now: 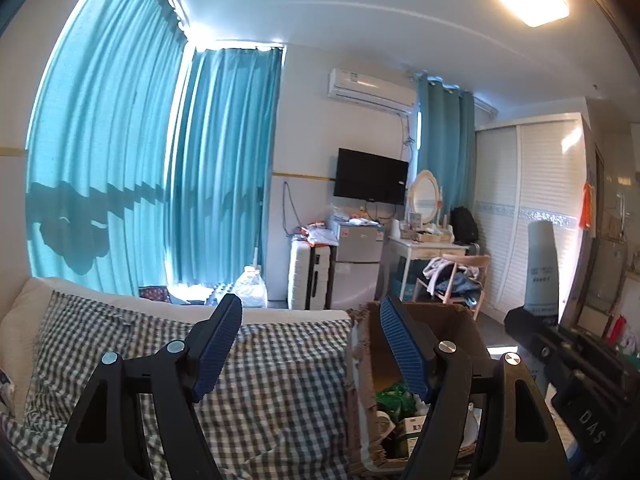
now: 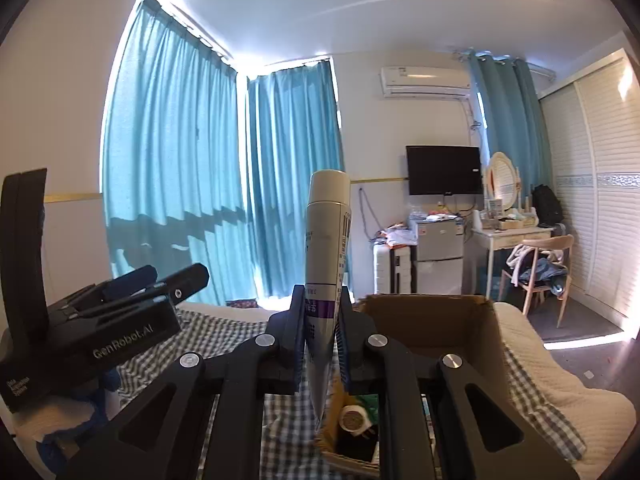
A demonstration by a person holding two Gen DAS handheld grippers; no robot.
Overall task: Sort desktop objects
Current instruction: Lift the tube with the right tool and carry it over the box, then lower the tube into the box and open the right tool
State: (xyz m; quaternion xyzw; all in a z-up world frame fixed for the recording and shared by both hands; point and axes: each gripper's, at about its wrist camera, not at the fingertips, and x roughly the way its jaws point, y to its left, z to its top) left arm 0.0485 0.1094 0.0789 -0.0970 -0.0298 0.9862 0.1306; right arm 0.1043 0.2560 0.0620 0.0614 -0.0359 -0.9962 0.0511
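Observation:
My right gripper (image 2: 322,308) is shut on a white squeeze tube (image 2: 326,236) with a purple band, held cap-up just left of an open cardboard box (image 2: 472,320). The tube also shows at the right edge of the left wrist view (image 1: 542,264). The box holds several small items, among them a green packet (image 1: 394,398) and a round-lidded jar (image 2: 354,420). My left gripper (image 1: 310,340) is open and empty, held above the checked cloth (image 1: 272,380) just left of the box (image 1: 452,320). It also shows at the left of the right wrist view (image 2: 168,280).
The box stands on a sofa or bed covered with checked cloth and a cream quilted cover (image 2: 560,384). Behind are teal curtains (image 1: 120,160), a white suitcase (image 1: 310,276), a small fridge (image 1: 358,256), a dressing table (image 1: 432,246) and a chair with clothes (image 2: 536,264).

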